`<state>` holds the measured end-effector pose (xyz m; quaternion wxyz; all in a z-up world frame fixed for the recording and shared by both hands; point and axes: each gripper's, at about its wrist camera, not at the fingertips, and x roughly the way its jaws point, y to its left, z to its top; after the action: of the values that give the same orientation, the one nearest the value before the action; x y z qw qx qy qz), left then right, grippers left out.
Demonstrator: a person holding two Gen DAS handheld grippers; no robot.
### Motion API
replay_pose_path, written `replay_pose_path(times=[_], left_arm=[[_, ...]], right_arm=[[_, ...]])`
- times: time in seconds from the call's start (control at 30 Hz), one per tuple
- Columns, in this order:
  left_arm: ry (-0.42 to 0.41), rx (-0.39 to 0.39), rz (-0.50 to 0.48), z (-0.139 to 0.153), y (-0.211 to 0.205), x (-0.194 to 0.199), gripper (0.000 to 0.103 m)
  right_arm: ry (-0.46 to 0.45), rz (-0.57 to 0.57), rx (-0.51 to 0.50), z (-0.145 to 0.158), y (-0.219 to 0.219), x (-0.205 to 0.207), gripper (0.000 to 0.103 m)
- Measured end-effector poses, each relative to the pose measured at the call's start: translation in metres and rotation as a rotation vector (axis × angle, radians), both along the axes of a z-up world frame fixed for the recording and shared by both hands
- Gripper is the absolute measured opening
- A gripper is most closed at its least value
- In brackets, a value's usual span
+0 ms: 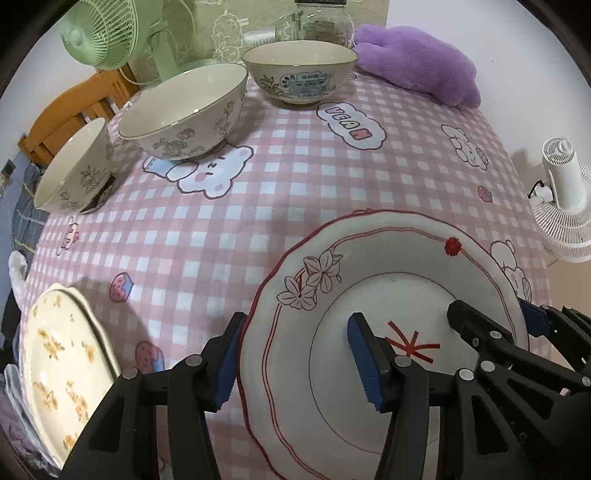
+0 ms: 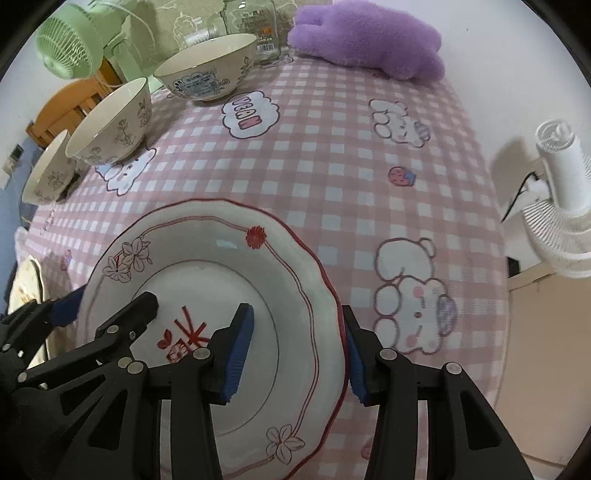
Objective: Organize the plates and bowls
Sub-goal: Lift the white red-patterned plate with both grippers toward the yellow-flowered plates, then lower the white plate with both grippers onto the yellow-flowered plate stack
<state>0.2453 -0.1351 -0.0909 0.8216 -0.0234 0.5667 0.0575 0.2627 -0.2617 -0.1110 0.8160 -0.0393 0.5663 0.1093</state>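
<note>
Lettering "VEAN" [image 1: 351, 123] marks the checked tablecloth [image 1: 258, 184]. Left gripper [image 1: 299, 363] and right gripper [image 2: 295, 354] each clench opposite rims of the red-trimmed plate [image 1: 369, 266].

We count three bowls [image 1: 301, 75] [image 1: 184, 112] [image 1: 74, 168] in a row beyond the red-rimmed plate [image 1: 388, 280]. Plates number two: that one and a yellow-flowered plate [image 1: 62, 350] to its left. We count two fans, green [image 1: 99, 33] and white [image 1: 565, 199], one glass jar [image 1: 317, 26], one purple plush [image 1: 417, 62].

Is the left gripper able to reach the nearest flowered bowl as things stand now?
Probably not at once: the left gripper straddles the red-rimmed plate's edge. The tablecloth toward that bowl looks free.
</note>
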Motion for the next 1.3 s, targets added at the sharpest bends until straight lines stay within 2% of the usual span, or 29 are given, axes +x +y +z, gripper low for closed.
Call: replay_pose_path(times=[0.33, 0.67, 1.0, 1.3], left_arm=[[-0.003, 0.024, -0.025, 0.016, -0.011, -0.024, 0.055], [-0.049, 0.008, -0.043, 0.037, 0.003, -0.052, 0.055], [-0.073, -0.053, -0.078, 0.051, 0.045, -0.08, 0.055], [-0.08, -0.078, -0.078, 0.056, 0.104, -0.103, 0.055]], right_arm=[[0.01, -0.029, 0.037, 0.012, -0.014, -0.02, 0.05], [-0.026, -0.041, 0.034, 0.037, -0.003, -0.056, 0.05], [-0.049, -0.077, -0.006, 0.059, 0.033, -0.094, 0.05], [-0.062, -0.098, -0.011, 0.071, 0.087, -0.118, 0.05]])
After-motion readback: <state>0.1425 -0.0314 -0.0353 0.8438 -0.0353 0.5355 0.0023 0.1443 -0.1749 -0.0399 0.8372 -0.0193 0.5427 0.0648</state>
